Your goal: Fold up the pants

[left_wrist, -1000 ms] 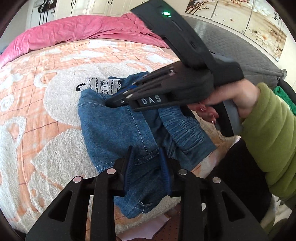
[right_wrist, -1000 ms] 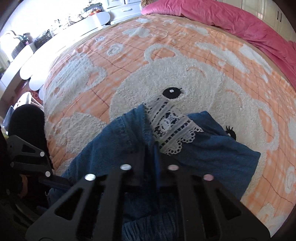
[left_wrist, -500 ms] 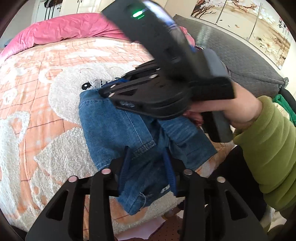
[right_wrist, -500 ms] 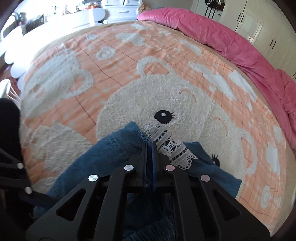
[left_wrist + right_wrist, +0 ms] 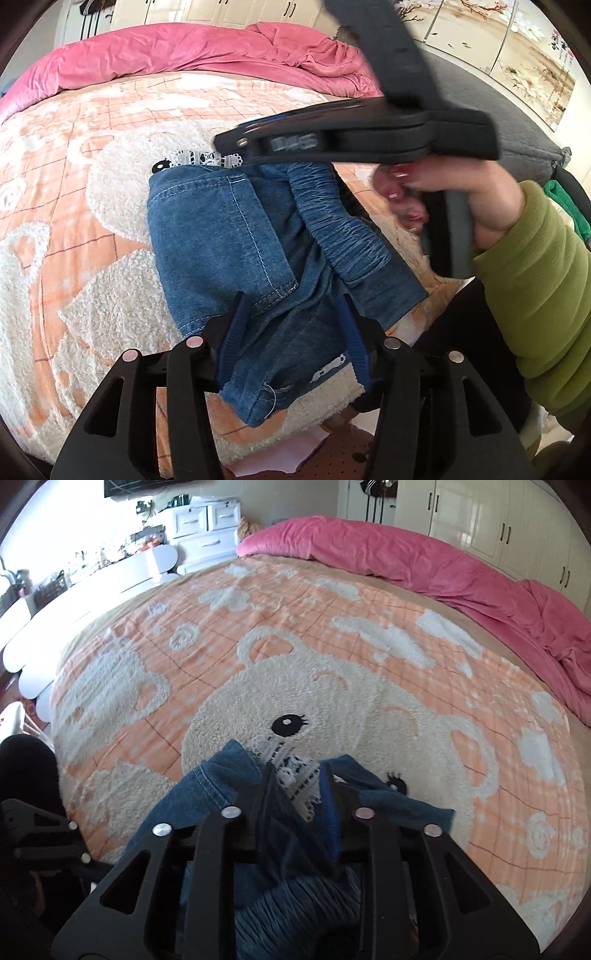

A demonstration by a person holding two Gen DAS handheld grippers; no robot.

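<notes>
Small blue denim pants (image 5: 229, 236) with a white lace cuff (image 5: 201, 158) lie folded on the bear-pattern bedspread near the bed's front edge. My left gripper (image 5: 291, 325) is open, its blue pads on either side of the near denim fold. My right gripper (image 5: 295, 786) is open above the lace cuff (image 5: 291, 768) and the denim (image 5: 218, 775); in the left wrist view it (image 5: 236, 144) hovers over the far end of the pants, held by a hand in a green sleeve. The elastic waistband (image 5: 343, 236) lies on the right.
The orange and white bedspread (image 5: 295, 646) covers the bed. A pink duvet (image 5: 424, 565) is bunched along the far side. A grey headboard (image 5: 517, 129) is at right. White drawers and shelves (image 5: 199, 531) stand beyond the bed.
Both grippers have opened: the right let go of the lace cuff end and lifted, the left spread its jaws around the near fold. The pants now lie on the bedspread.
</notes>
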